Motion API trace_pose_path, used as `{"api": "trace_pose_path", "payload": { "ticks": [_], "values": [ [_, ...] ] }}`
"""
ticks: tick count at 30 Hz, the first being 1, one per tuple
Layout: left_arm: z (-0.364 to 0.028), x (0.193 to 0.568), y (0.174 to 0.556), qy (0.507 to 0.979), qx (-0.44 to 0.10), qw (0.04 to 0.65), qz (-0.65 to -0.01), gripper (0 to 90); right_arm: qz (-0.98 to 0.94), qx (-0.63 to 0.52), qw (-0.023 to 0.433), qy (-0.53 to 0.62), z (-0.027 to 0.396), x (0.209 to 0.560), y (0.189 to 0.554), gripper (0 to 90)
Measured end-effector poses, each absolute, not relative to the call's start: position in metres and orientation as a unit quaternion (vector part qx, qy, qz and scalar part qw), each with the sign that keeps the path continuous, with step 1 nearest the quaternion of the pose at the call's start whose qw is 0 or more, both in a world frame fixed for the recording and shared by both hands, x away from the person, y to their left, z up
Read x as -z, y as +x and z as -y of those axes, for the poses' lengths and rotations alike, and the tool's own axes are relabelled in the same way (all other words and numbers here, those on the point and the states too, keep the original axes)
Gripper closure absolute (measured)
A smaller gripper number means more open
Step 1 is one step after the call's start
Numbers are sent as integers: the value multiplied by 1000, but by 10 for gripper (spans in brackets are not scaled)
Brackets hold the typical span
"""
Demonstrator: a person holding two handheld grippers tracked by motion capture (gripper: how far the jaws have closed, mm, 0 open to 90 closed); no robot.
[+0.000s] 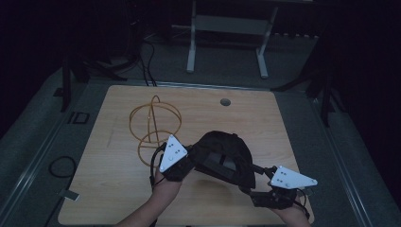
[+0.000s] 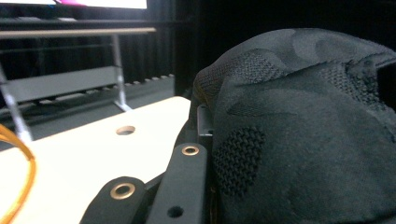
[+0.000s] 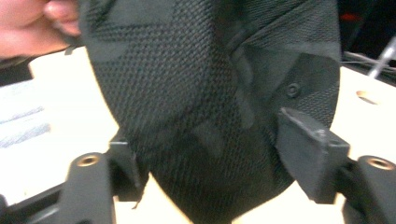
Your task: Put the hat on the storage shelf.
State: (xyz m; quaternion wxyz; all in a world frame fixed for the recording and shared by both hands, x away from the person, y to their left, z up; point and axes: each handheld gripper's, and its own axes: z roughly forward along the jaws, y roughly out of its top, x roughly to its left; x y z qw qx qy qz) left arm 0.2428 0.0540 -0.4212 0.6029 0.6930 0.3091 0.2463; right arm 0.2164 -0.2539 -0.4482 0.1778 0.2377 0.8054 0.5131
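Black mesh fabric — a cap (image 1: 222, 158) — is hanging just above the pale wooden desk (image 1: 265, 118), between the two tools. The right hand-held gripper (image 1: 257, 182) is standing open, jaws spread either side of the cloth without pressing. The left hand-held gripper (image 1: 191, 163) is clamping the cap's edge, jaws shut. Farther back, an orange wire frame (image 1: 153, 125) is sitting on the desk.

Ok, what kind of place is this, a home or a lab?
Probably a lab or recording studio, not a home: a bare wooden table stands on grey carpet, black curtains surround it, cables trail across the floor, and a metal-framed bench stands behind.
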Motion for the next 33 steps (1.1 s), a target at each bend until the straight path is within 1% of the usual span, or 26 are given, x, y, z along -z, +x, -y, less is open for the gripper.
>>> {"api": "trace_pose_path", "payload": {
  "ticks": [1, 2, 5, 6, 7, 8, 11, 12, 13, 16, 17, 18, 20, 21, 27, 29, 33],
  "values": [
    [-54, 421, 243, 693, -246, 603, -309, 887, -805, -513, 178, 238, 254, 448, 216, 291],
    [-55, 420, 242, 696, -247, 601, -307, 887, -812, -511, 163, 228, 259, 450, 212, 274],
    [-58, 419, 242, 694, -244, 604, -308, 887, -815, -511, 155, 226, 265, 452, 208, 271],
    [-60, 417, 241, 694, -245, 604, -305, 887, -817, -514, 141, 219, 272, 452, 204, 294],
    [-60, 417, 241, 694, -245, 604, -305, 887, -817, -514, 141, 219, 272, 452, 204, 294],
    [-63, 418, 240, 700, -238, 606, -294, 886, -819, -514, 146, 210, 279, 451, 199, 296],
    [-64, 419, 239, 704, -237, 603, -290, 886, -821, -510, 147, 209, 283, 449, 198, 296],
    [-67, 420, 239, 712, -230, 603, -277, 886, -821, -508, 160, 205, 292, 441, 194, 326],
    [-71, 422, 240, 720, -215, 608, -258, 886, -819, -509, 169, 206, 293, 438, 194, 337],
    [-73, 422, 240, 729, -205, 608, -240, 886, -819, -507, 182, 199, 294, 430, 195, 350],
    [-75, 424, 239, 733, -201, 612, -217, 886, -817, -510, 189, 189, 292, 422, 196, 353],
    [-75, 424, 239, 733, -201, 612, -217, 886, -817, -510, 189, 189, 292, 422, 196, 353],
    [-78, 425, 240, 736, -190, 621, -192, 886, -819, -512, 191, 174, 287, 416, 196, 365],
    [-83, 425, 242, 737, -172, 632, -166, 886, -824, -511, 188, 155, 280, 411, 196, 365],
    [-91, 424, 246, 744, -143, 640, -129, 886, -830, -513, 190, 111, 259, 404, 192, 364],
    [-92, 424, 247, 747, -133, 639, -125, 886, -834, -512, 184, 90, 245, 402, 194, 346],
    [-92, 424, 247, 753, -128, 635, -115, 886, -833, -516, 182, 77, 234, 401, 197, 346]
  ]
}}
